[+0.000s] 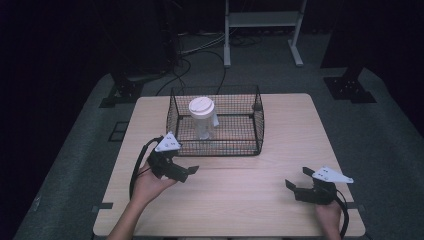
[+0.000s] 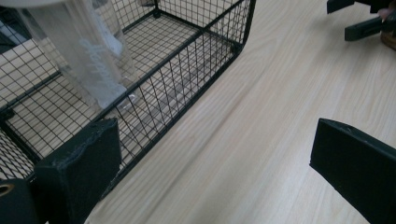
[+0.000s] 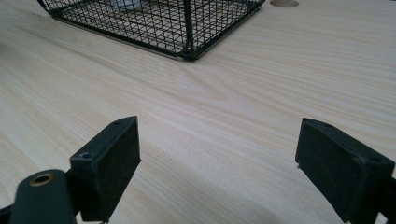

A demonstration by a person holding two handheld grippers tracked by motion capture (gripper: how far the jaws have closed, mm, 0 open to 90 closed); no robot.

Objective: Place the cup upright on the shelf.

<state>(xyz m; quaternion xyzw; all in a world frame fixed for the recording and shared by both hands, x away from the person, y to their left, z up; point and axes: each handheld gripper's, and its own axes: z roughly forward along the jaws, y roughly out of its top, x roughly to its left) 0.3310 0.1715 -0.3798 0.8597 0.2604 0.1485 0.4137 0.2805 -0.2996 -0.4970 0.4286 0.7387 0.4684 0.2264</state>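
Observation:
A black wire basket (image 1: 260, 125) stands on the far half of the wooden table (image 1: 280, 125). Inside it stands a clear plastic cup with a white lid (image 1: 201, 116), near the basket's left side. My left gripper (image 1: 189, 172) is open just in front of the basket's near left corner, nothing between its jaws. In the left gripper view the basket (image 2: 196, 60) and the cup (image 2: 88, 60) are close ahead on the left. My right gripper (image 1: 298, 180) is open low over the table's near right part, empty. The right gripper view shows the basket's corner (image 3: 187, 32) farther ahead.
Bare wood lies between the two grippers. The table's near edge is just behind both hands. In the left gripper view the other gripper (image 2: 369, 18) sits at the top right. A white frame stand (image 1: 262, 30) and cables are on the floor beyond the table.

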